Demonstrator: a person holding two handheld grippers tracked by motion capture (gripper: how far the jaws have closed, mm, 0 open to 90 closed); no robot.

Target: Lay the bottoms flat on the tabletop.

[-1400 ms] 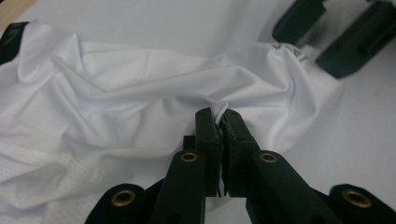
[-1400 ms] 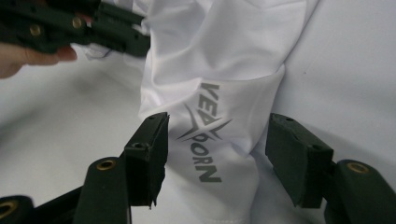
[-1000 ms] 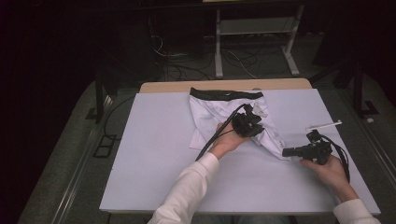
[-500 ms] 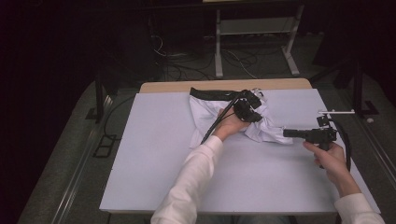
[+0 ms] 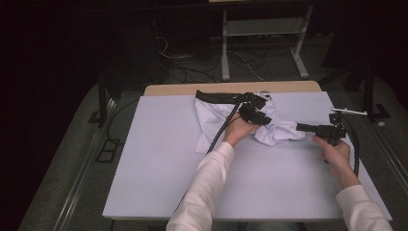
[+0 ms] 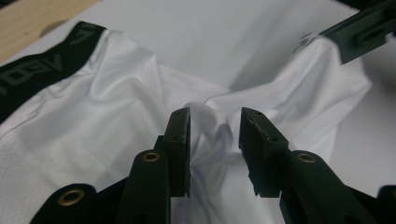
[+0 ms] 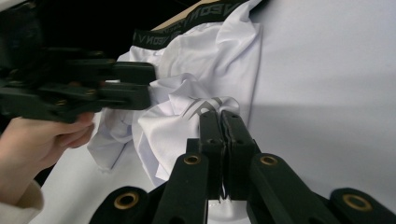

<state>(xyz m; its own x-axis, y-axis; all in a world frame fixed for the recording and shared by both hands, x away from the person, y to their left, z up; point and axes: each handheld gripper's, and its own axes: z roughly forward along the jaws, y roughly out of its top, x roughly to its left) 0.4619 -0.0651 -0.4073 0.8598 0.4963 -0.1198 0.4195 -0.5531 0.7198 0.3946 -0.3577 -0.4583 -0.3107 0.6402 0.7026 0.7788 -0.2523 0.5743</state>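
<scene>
White garment bunched at table far-centre: R hand-held gripper clamped on hem, L hand-held gripper jaws just opened, fold loose between; hem should be kept taut while L is re-gripped.

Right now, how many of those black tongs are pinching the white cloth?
1. The right tongs are shut on a fold of the white cloth. The left tongs stand open around another fold, pads not pressing it.
</scene>
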